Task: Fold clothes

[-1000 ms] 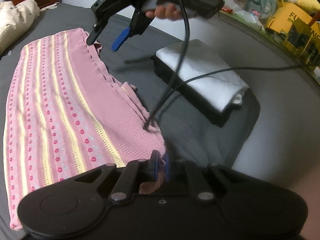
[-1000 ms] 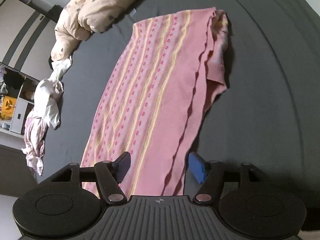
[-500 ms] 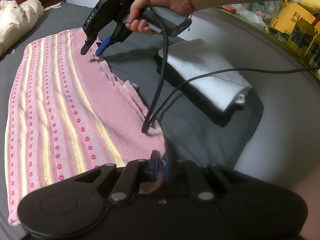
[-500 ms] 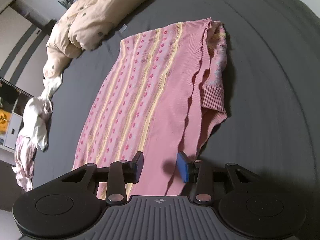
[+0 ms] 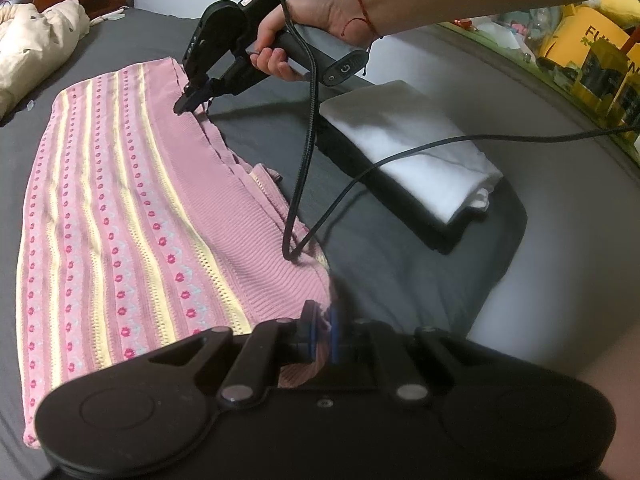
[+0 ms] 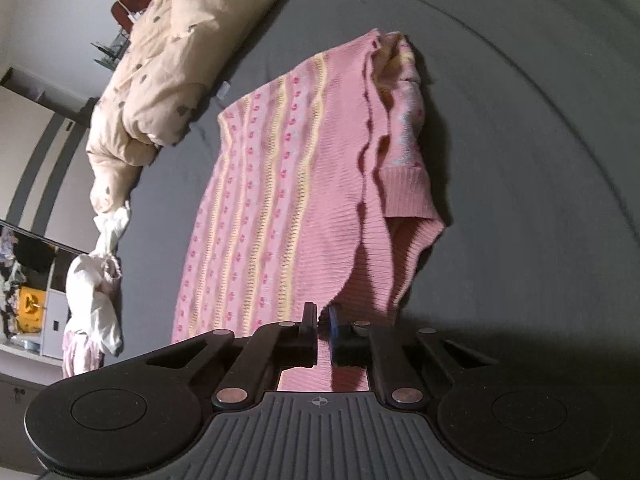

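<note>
Ribbed pink knit sweater [image 5: 132,216], matt grey cloth bedsheet [image 6: 520,160], soft white folded cloth [image 5: 404,148], matt black plastic right gripper [image 5: 192,98]

Both wrist views look steeply down, close, from opposite ends of the shared pink sweater [image 5: 120,208].

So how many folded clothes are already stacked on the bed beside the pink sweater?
2 that I can see: a white one on top and a black one underneath it, lying right of the pink sweater in the left camera's view. More could be hidden between them.

Right tool [image 6: 323,322] clamped on pink sweater [image 6: 280,200] edge, grey bedsheet [image 6: 520,160] beneath
</note>
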